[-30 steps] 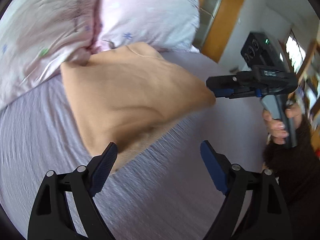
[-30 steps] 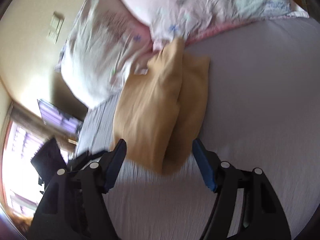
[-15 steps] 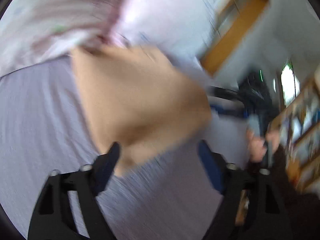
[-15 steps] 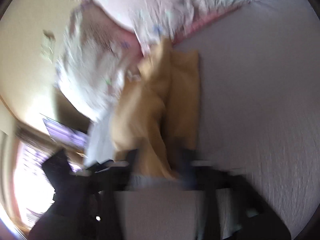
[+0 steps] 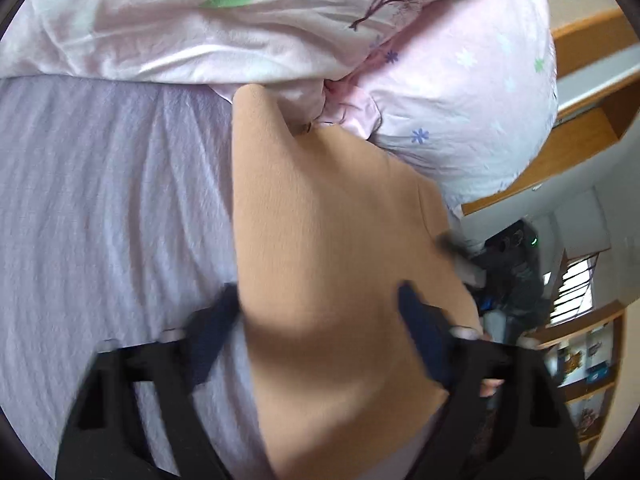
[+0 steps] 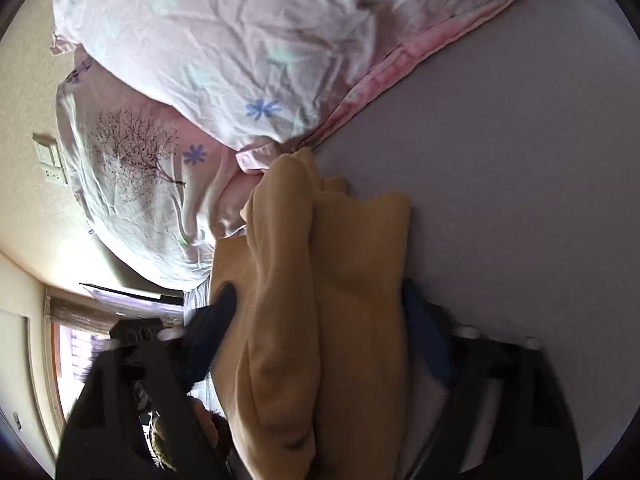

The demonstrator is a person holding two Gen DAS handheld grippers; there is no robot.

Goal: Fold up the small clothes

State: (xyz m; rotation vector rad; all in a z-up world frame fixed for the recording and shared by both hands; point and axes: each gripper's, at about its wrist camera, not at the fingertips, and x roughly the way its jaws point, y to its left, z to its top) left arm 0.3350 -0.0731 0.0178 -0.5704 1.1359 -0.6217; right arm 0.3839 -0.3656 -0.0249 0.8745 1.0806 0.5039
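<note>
A tan folded garment [image 5: 332, 264] lies on the lilac bed sheet [image 5: 100, 208], its far end against the pink pillows. My left gripper [image 5: 320, 332] is open with its fingers spread on either side of the garment's near end. In the right wrist view the same garment [image 6: 320, 300] hangs in thick folds between the spread fingers of my right gripper [image 6: 320, 336], which is open around it. The right gripper's body [image 5: 512, 264] shows blurred at the garment's right edge in the left wrist view.
Two pink floral pillows [image 5: 280, 20] lie along the head of the bed, also in the right wrist view [image 6: 240, 60]. A wooden door frame [image 5: 584, 128] and shelves [image 5: 580, 360] stand to the right. A window [image 6: 76, 352] and wall switch [image 6: 50, 160] are at left.
Both grippers have moved forward to the garment, which now sits between their fingers. The right gripper, shut on the garment's corner a second ago, has opened.
</note>
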